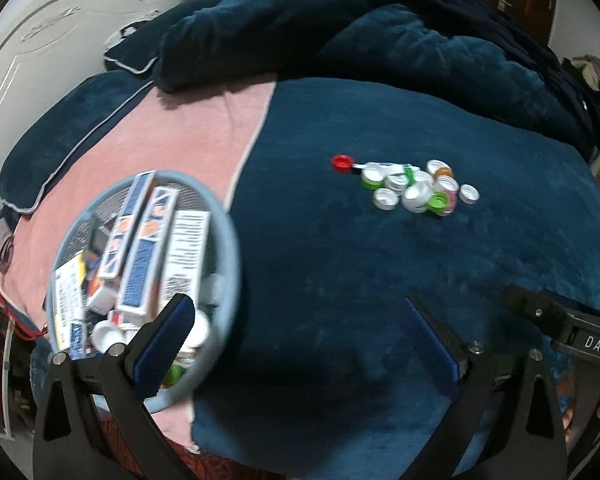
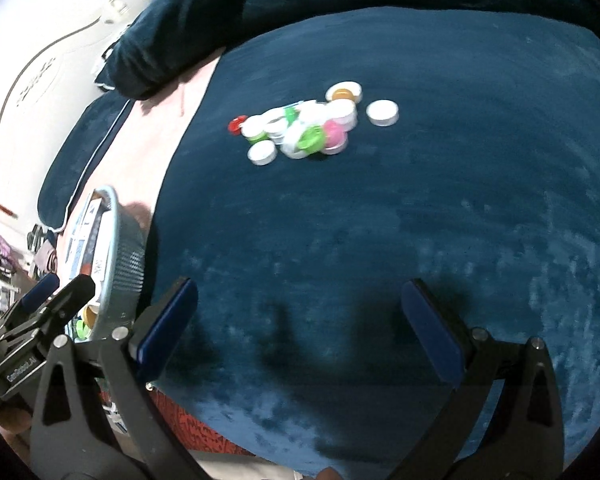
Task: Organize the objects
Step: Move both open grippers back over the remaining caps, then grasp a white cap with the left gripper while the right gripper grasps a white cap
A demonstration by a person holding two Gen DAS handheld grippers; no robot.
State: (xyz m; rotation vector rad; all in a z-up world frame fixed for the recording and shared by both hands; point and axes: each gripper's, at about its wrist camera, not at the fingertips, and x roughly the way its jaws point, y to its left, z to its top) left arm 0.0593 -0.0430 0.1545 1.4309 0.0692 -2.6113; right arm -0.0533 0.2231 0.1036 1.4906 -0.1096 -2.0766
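Down at the bottom of the left wrist view, the left gripper (image 1: 296, 332) has its jaws spread wide and nothing between them, hanging over the dark blue blanket (image 1: 340, 280). Same story in the right wrist view: the right gripper (image 2: 300, 320) is gaping and empty at the bottom of the frame. Just past the left finger, lower left, sits the pale blue round basket (image 1: 228, 240), already loaded with blue-and-white cartons (image 1: 140, 252) and a few caps, so part of the sorting looks done. Farther out, right of centre, the heap of bottle caps (image 1: 412, 190) waits on the blanket, with a red cap (image 1: 342, 163) at its left edge. That whole heap, I'd say, is what's left to go in.
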